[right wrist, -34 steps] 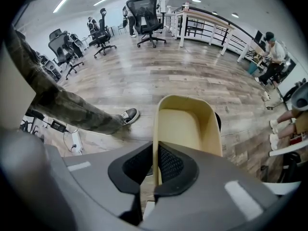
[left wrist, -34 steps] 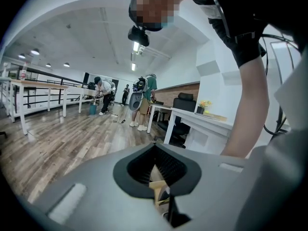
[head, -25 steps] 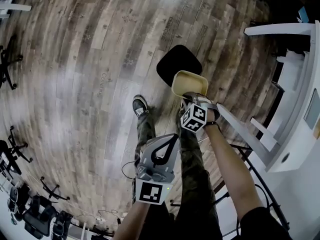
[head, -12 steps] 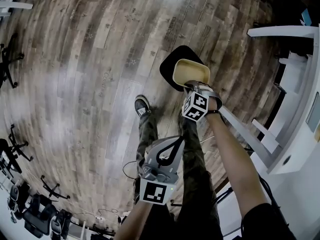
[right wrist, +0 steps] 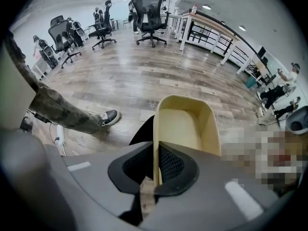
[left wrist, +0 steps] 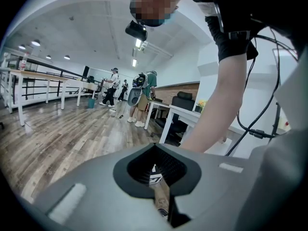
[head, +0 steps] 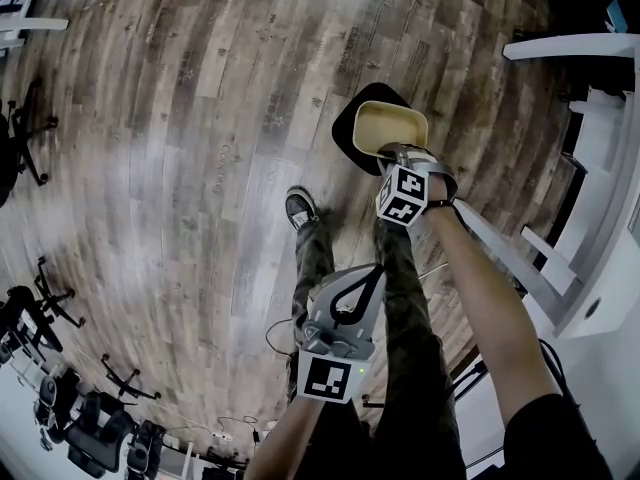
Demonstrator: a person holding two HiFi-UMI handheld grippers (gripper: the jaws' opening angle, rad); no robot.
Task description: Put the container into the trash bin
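Ideally the right gripper (head: 395, 156), jaws clamped on the container (head: 388, 126) wall, should centre it over the trash bin (head: 348, 133), upper right of centre, before releasing.

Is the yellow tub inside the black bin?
No, the right gripper holds the container by its wall, above the trash bin.

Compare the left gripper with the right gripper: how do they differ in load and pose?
The right gripper is clamped on the wall of the beige container; the left gripper is shut on nothing. The right gripper points steeply down above the black trash bin; the left gripper points nearly level. Each carries a marker cube.
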